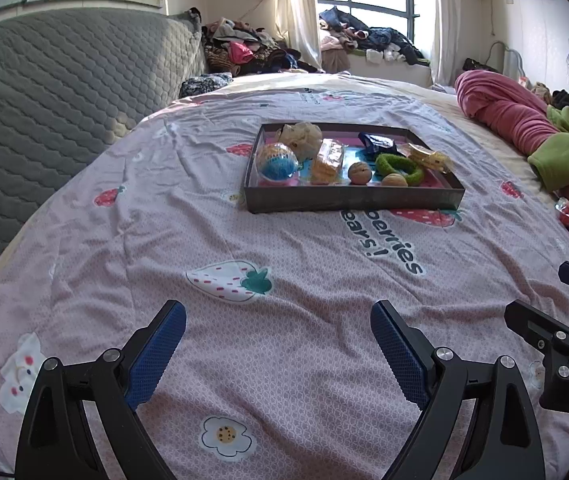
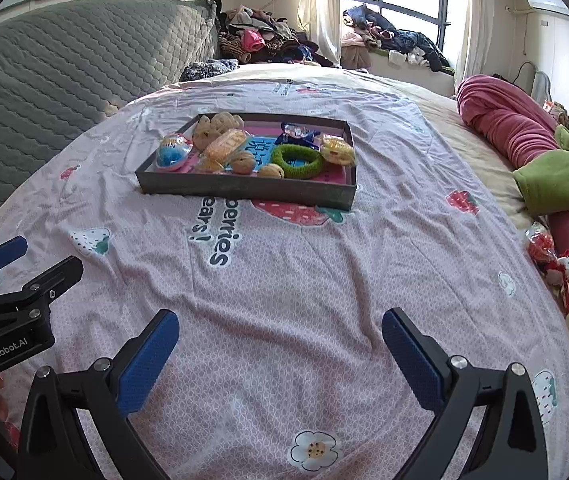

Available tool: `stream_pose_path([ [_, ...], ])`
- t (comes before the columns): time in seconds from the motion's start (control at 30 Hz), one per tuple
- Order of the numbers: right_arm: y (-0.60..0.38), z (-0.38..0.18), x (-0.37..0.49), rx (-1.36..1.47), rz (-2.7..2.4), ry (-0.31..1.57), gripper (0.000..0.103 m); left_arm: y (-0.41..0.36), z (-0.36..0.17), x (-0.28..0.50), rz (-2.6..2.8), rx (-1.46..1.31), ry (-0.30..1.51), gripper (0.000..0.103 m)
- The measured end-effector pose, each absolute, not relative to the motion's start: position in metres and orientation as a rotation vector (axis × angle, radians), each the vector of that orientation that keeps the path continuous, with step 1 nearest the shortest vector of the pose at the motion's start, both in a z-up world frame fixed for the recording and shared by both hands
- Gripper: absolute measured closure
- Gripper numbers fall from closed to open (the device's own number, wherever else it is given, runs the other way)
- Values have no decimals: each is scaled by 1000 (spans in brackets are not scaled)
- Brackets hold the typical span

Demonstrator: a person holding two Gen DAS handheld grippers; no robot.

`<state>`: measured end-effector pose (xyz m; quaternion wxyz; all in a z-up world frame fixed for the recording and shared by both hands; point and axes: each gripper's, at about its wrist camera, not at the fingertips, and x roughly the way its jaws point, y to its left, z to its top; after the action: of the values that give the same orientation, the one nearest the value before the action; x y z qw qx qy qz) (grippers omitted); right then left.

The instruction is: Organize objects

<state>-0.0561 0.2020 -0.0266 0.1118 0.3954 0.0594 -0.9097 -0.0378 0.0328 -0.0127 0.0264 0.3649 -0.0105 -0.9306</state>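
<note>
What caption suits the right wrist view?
Open right claw hovers over a strawberry-print bedspread, facing a dark tray of small toys and snacks.

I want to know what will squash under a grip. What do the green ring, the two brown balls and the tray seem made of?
Green ring: fuzzy, like plush or chenille, likely soft. Brown balls: ridged tan shells, probably walnuts, hard. Tray: thin, straight, matte dark walls, probably cardboard, though that is uncertain.

A grey quilted headboard (image 1: 64, 80) stands far left; clothes (image 1: 368, 36) heap the window sill ahead, and a rolled pink blanket (image 1: 504, 108) lies at right.
</note>
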Motion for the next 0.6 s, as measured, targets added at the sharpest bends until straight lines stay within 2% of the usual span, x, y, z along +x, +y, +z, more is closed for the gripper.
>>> stream_pose_path([
  [0.6, 204, -43, -59, 1199, -2666, 150, 1, 33, -26, -43, -2874, 1110, -32, 9],
])
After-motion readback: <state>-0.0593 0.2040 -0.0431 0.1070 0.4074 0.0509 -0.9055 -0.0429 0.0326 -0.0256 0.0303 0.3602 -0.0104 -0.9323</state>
